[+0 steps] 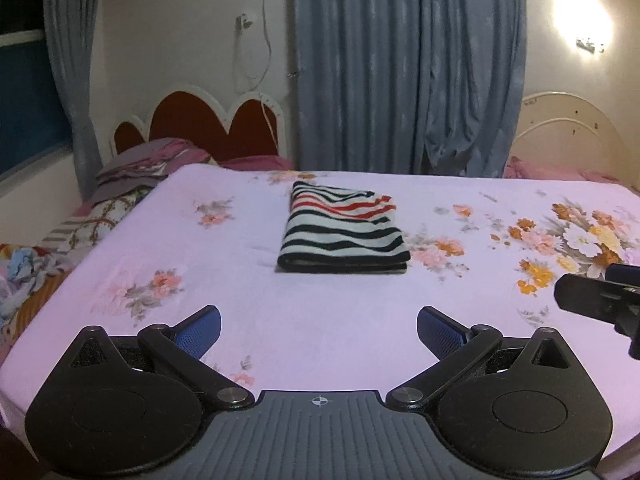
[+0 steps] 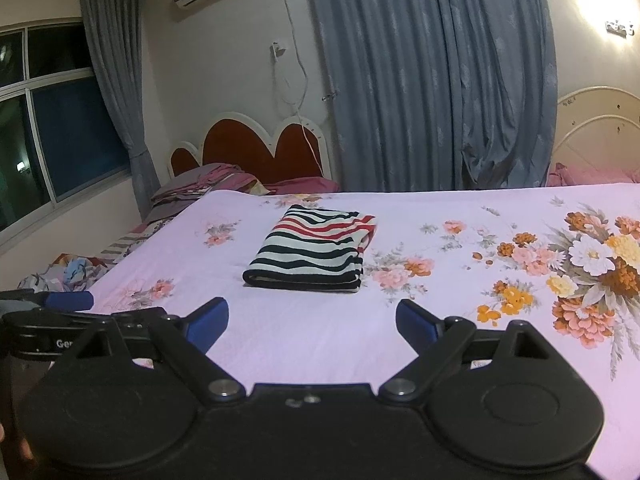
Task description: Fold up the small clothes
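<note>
Folding looks finished: striped garment (image 1: 343, 228) lying in a neat rectangle mid-bed (image 1: 248, 320). Left gripper (image 1: 319, 330) and right gripper (image 2: 312, 320) held short of it, jaws apart, empty. Next, probably fetching another piece.

The right claw (image 2: 312, 322) hangs wide apart above the bedsheet (image 2: 304, 344), near the folded striped garment (image 2: 310, 256).

Folded garment (image 1: 344, 229) lies on bed (image 1: 248, 320), before curtain (image 1: 408, 68).
</note>
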### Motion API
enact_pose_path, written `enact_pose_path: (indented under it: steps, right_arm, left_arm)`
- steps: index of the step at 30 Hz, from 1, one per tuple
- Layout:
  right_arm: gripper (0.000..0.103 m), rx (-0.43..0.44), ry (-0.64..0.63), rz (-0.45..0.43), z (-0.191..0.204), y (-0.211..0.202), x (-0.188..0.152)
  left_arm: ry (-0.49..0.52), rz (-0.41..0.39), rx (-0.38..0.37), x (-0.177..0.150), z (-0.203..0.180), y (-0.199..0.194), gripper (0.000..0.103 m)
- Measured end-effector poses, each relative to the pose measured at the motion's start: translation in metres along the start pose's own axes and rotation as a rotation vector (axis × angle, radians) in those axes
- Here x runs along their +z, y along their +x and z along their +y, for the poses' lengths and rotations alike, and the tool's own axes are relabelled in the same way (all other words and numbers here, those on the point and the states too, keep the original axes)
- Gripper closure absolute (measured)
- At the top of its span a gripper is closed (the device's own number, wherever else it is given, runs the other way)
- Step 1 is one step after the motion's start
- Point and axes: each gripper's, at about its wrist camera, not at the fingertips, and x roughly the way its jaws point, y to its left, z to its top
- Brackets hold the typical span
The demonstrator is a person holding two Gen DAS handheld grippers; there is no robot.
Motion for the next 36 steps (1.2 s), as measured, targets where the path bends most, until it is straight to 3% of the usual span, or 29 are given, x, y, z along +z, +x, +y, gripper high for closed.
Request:
enact_pose_path:
  steps: [6, 18, 29, 33, 36]
  right_arm:
    - [0.013, -0.002, 0.003, 0.003, 0.001, -0.002, 0.000]
    - [0.013, -0.007, 0.012, 0.006, -0.002, 0.003, 0.002]
    - [0.013, -0.002, 0.013, 0.009, -0.001, 0.008, 0.002]
    - [0.012, 0.001, 0.018, 0.013, -0.002, 0.012, 0.002]
    - [0.012, 0.000, 0.028, 0.019, -0.006, 0.015, 0.003]
  left_arm:
    - [-0.019, 0.059, -0.046, 0.002, -0.002, 0.009, 0.000]
    - [-0.024, 0.088, -0.026, 0.004, 0.003, 0.015, 0.000]
    - [-0.024, 0.078, -0.007, 0.006, 0.008, 0.017, 0.000]
    - [-0.030, 0.087, -0.034, 0.007, 0.010, 0.023, 0.000]
    - [-0.013, 0.048, -0.036, 0.006, 0.010, 0.026, 0.000]
